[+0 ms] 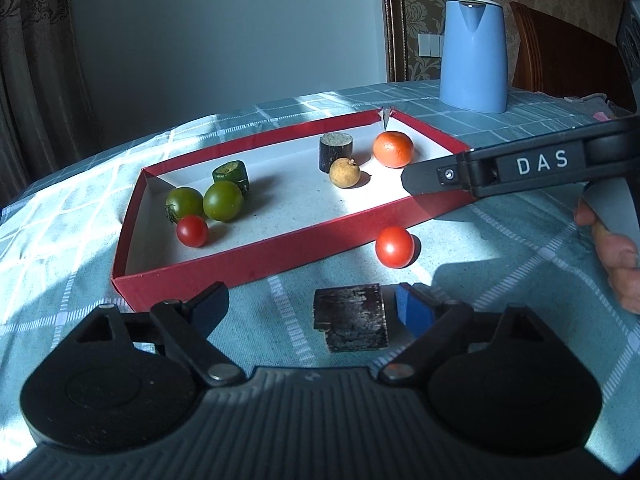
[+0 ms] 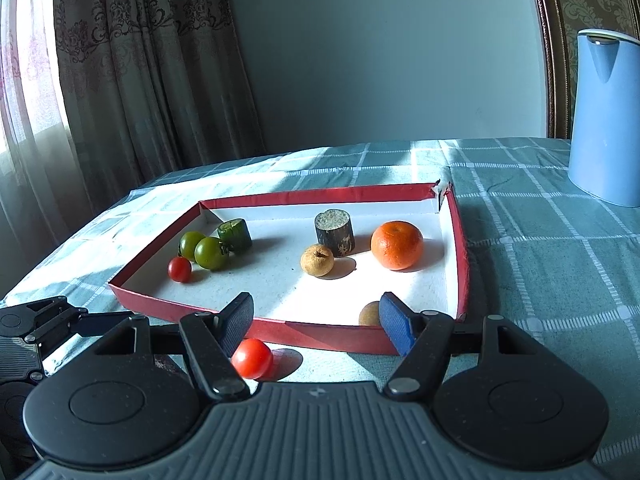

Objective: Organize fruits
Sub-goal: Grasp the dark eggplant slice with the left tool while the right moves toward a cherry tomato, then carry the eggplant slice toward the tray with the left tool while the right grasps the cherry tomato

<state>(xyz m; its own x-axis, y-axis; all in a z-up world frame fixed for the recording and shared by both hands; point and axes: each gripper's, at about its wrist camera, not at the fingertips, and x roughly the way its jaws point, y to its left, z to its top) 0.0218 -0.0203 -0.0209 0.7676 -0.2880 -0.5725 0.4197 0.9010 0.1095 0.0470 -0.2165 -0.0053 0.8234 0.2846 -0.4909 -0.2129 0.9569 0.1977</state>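
Currently the left gripper [image 1: 308,312] is held open, its jaws spread around a dark sugarcane chunk [image 1: 351,317] that lies against the blue right pad, the left pad well clear. Just ahead a red cherry tomato [image 1: 395,247] is seen on the checked tablecloth [image 1: 520,248], outside the red tray [image 1: 256,266]. The right gripper [image 2: 318,322] is likewise open and empty, with the tangerine [image 2: 397,245] and longan [image 2: 317,260] lying in the tray beyond it.

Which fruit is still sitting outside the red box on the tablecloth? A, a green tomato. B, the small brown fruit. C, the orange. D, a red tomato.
D: one red tomato lies on the tablecloth just outside the red box's near wall.
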